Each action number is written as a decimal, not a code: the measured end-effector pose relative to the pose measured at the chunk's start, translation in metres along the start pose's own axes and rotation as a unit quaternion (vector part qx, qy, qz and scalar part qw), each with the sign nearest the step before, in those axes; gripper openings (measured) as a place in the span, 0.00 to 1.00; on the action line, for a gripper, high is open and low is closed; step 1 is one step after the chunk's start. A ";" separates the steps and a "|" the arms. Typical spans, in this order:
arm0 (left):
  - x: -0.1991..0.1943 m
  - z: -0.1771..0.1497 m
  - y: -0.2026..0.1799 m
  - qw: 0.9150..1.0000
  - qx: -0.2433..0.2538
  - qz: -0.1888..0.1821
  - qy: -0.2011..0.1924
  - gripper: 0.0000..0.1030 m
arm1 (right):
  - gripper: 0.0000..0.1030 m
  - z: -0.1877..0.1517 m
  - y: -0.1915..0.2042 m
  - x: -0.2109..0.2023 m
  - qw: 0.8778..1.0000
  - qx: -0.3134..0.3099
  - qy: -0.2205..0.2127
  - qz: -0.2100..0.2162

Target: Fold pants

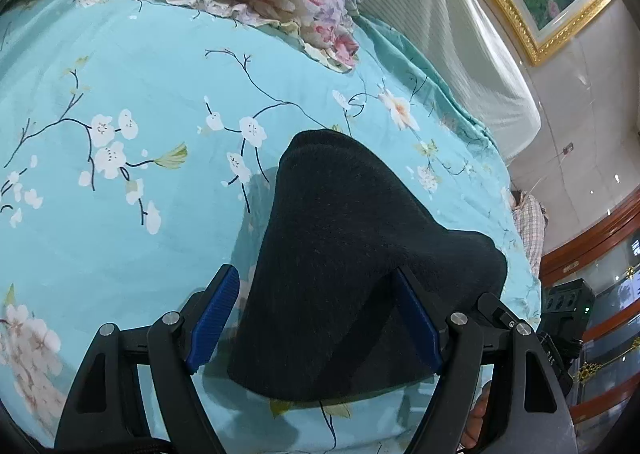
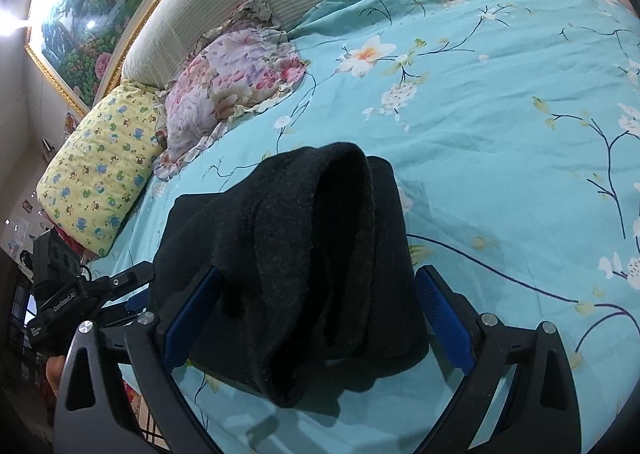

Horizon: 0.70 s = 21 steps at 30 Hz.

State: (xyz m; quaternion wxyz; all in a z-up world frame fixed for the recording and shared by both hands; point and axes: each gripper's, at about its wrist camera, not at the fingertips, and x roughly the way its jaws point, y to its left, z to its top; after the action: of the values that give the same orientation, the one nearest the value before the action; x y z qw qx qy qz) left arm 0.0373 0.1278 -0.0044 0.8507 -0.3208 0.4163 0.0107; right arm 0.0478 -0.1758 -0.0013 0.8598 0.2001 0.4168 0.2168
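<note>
The black pants (image 1: 352,254) lie folded into a thick bundle on the turquoise flowered bedsheet (image 1: 120,65). In the left wrist view my left gripper (image 1: 316,286) is open, its blue pads (image 1: 212,318) wide apart on either side of the bundle's near end. In the right wrist view the same pants (image 2: 304,254) show rolled layers, and my right gripper (image 2: 320,294) is open too, its blue pads (image 2: 444,322) standing apart on both sides of the cloth. The left gripper's body (image 2: 80,294) shows at the left of the right wrist view.
A floral pink pillow (image 2: 232,81) and a yellow patterned pillow (image 2: 100,169) lie at the head of the bed by the striped headboard (image 1: 452,37). A gold-framed painting (image 2: 92,9) hangs above. The bed edge and wooden furniture (image 1: 592,254) lie to the right.
</note>
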 end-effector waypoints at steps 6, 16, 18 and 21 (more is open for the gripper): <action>0.013 0.003 -0.003 1.000 0.004 0.012 0.008 0.77 | 0.94 -0.001 -0.008 0.010 1.000 0.011 0.015 0.002; 0.038 0.009 -0.010 0.998 0.026 0.052 0.025 0.77 | 0.83 0.000 -0.012 0.019 1.000 0.012 0.026 0.008; 0.041 0.009 -0.011 0.998 0.029 0.056 0.028 0.77 | 0.81 0.001 -0.012 0.021 1.000 0.010 0.028 0.009; 0.046 0.011 -0.016 0.996 0.043 0.066 0.031 0.73 | 0.79 0.000 -0.012 0.022 0.999 0.009 0.031 0.009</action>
State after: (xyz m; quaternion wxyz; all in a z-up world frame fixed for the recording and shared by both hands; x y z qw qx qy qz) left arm 0.0797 0.1091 -0.0241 0.8479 -0.2555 0.4629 0.0391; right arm 0.0626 -0.1735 -0.0216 0.8423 0.2048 0.4437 0.2273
